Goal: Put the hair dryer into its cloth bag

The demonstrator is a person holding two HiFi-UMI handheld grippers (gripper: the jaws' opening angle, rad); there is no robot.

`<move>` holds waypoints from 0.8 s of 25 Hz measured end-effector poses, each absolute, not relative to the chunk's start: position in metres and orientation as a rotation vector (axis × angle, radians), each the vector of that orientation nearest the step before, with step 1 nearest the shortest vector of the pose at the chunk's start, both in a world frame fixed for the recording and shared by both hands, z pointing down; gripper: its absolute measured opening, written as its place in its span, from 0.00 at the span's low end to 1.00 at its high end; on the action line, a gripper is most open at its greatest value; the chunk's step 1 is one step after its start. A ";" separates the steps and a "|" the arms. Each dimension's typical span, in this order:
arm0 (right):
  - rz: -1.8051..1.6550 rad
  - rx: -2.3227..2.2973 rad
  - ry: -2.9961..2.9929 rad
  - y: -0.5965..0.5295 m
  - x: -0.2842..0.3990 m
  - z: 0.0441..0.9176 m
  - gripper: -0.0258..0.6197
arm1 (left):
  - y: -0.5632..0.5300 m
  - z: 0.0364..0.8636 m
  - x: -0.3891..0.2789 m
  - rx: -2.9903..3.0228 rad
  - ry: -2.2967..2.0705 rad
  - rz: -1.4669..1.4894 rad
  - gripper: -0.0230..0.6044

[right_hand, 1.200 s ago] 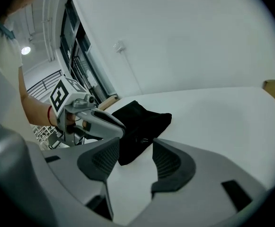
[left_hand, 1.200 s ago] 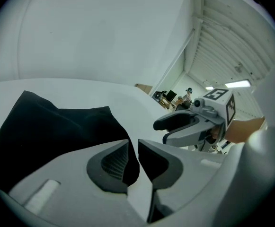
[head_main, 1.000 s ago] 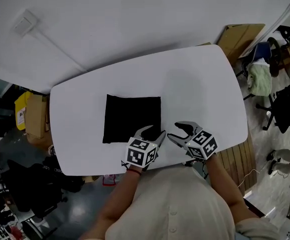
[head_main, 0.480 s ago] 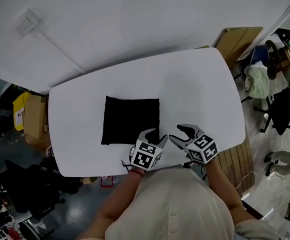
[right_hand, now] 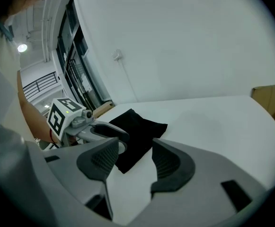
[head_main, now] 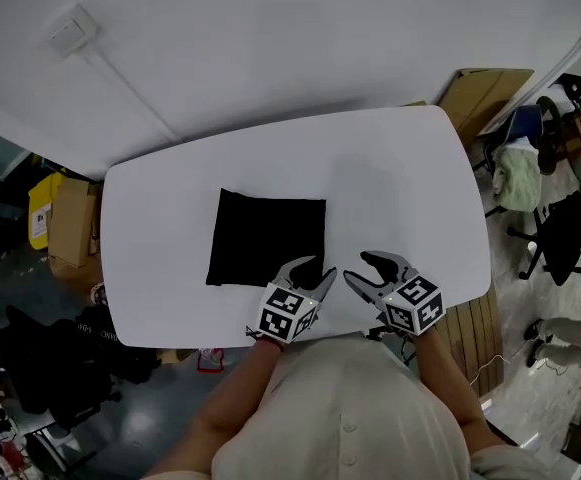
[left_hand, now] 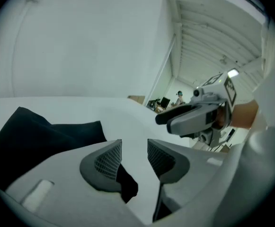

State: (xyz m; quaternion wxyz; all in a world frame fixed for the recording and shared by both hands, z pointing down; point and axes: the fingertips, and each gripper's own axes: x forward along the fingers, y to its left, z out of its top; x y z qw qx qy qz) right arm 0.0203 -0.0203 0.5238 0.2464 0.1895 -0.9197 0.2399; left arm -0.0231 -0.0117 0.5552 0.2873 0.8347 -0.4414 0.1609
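The cloth bag (head_main: 267, 238) is laid flat on the worktop (head_main: 400, 178). Left gripper (head_main: 315, 269) fingers, just narrowed, and right gripper (head_main: 360, 267) fingers are held apart, empty.

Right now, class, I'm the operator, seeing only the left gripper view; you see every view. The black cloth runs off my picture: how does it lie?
Observer: The cloth bag lies flat, a squarish patch on the white table, left of its middle.
Operator: Does the right gripper hold anything?
Observer: No; its own view shows its tongs apart, nothing between them.
Operator: Any hair dryer on the table?
Observer: None shows in the head view.
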 end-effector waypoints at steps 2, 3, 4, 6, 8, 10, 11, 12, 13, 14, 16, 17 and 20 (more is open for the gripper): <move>0.639 0.525 -2.540 -0.020 0.016 0.511 0.39 | -0.007 0.528 -0.028 2.262 -1.187 0.301 0.32; 0.634 0.530 -2.559 -0.019 0.014 0.503 0.39 | -0.004 0.516 -0.032 2.274 -1.198 0.253 0.32; 0.631 0.532 -2.577 -0.018 0.012 0.496 0.39 | 0.000 0.505 -0.037 2.286 -1.214 0.216 0.32; 0.626 0.525 -2.609 -0.013 0.007 0.482 0.38 | 0.008 0.488 -0.049 2.305 -1.250 0.171 0.32; 0.617 0.510 -2.632 -0.006 0.001 0.470 0.37 | 0.017 0.473 -0.062 2.312 -1.283 0.134 0.32; 0.602 0.502 -2.646 0.000 -0.006 0.459 0.37 | 0.026 0.458 -0.075 2.312 -1.309 0.086 0.32; 0.592 0.499 -2.653 0.003 -0.009 0.454 0.35 | 0.030 0.451 -0.081 2.311 -1.321 0.061 0.32; 0.580 0.493 -2.660 0.007 -0.012 0.449 0.34 | 0.034 0.444 -0.087 2.310 -1.333 0.038 0.32; 0.568 0.485 -2.667 0.010 -0.015 0.445 0.32 | 0.038 0.438 -0.092 2.307 -1.343 0.021 0.32; 0.557 0.477 -2.673 0.014 -0.018 0.441 0.29 | 0.041 0.433 -0.097 2.303 -1.354 0.009 0.32; 0.545 0.466 -2.680 0.021 -0.021 0.437 0.22 | 0.049 0.427 -0.105 2.295 -1.373 -0.009 0.32; 0.548 0.463 -2.683 0.025 -0.022 0.436 0.17 | 0.052 0.425 -0.108 2.292 -1.380 -0.018 0.32; 0.562 0.467 -2.687 0.033 -0.026 0.432 0.13 | 0.059 0.419 -0.113 2.296 -1.386 -0.038 0.26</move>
